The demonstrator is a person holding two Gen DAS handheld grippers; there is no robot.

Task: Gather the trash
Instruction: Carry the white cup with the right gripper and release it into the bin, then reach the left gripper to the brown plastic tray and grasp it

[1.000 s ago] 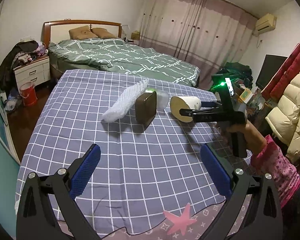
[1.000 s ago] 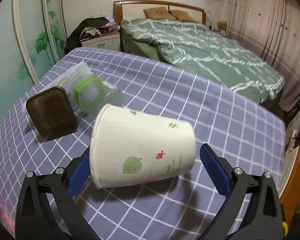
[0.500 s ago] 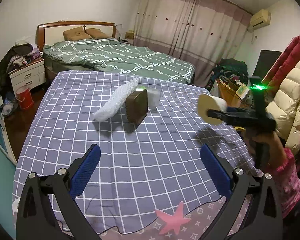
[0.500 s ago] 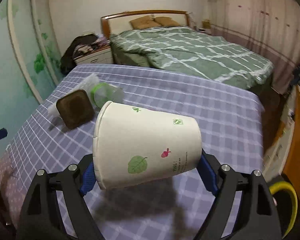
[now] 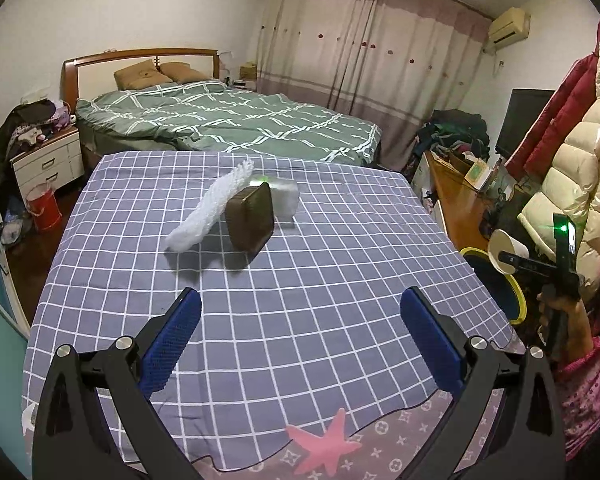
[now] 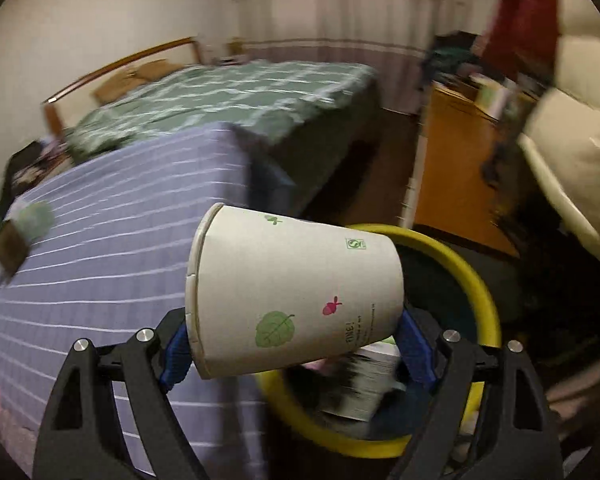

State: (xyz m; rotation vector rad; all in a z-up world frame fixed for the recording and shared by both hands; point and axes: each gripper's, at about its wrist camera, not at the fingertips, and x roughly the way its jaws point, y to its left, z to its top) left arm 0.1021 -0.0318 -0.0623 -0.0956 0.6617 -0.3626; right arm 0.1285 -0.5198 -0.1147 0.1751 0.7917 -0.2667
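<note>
Bedroom: paper cup (image 6: 296, 292) (gripped) over bin (image 6: 476, 280)

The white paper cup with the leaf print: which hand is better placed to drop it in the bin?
Right. The right gripper already clamps the white paper cup above the yellow-rimmed bin; the left gripper hangs empty over the checked bedsheet.
</note>
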